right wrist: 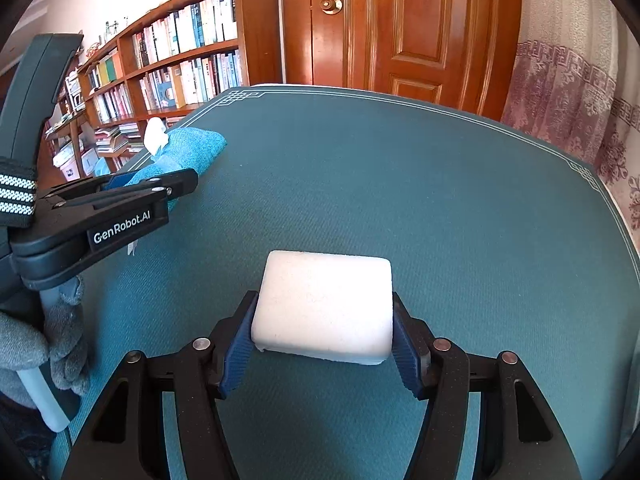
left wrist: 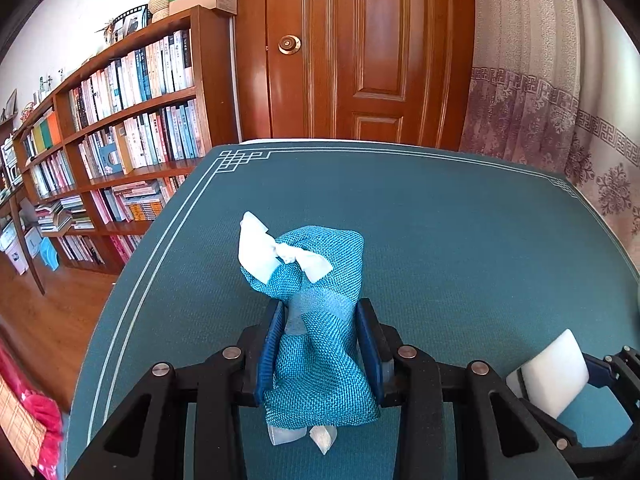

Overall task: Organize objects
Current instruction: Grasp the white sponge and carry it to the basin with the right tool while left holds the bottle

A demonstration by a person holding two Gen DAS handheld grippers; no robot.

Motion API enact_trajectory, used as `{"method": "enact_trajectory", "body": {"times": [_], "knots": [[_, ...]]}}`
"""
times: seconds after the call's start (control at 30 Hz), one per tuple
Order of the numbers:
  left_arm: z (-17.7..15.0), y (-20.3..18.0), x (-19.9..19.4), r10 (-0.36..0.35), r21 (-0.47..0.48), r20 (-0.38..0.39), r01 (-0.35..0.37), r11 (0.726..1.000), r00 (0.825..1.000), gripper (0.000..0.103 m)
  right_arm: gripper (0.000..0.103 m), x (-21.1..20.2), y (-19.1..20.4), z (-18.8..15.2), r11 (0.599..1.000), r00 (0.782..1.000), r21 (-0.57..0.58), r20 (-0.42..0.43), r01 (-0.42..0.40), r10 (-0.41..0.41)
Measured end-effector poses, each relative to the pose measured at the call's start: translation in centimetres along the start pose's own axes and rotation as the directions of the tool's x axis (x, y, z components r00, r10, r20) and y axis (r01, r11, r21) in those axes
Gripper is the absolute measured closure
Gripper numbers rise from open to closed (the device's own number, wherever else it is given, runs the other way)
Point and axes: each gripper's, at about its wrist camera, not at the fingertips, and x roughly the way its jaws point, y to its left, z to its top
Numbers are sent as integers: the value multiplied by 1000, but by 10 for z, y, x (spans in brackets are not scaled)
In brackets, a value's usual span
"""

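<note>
Teal woven pouch with white ribbon ties, long axis running away toward the door, sits clamped in the left gripper over the green table mat, while the right gripper pinches a smaller white foam block.

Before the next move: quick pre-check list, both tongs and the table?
1. Left tongs shut on the teal pouch: ok.
2. Pouch's white tie knotted: ok.
3. Right tongs gripping the white block: ok, pads touch both sides.
4. Block lifted off the green mat: cannot tell.
5. Mat ahead free of obstacles: ok.
6. Drop spot for either item: cannot tell.
</note>
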Motion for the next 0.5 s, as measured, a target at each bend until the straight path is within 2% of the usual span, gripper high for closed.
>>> {"method": "enact_trajectory", "body": {"times": [0.3, 0.5], "knots": [[-7, -34, -20, -53, 72, 26, 51, 996, 998, 64, 41, -36, -23, -23, 996, 999, 83, 17, 28, -29], [-15, -56, -30, -115, 107, 18, 112, 988, 993, 64, 41, -58, -45, -44, 990, 998, 127, 12, 60, -62]]}}
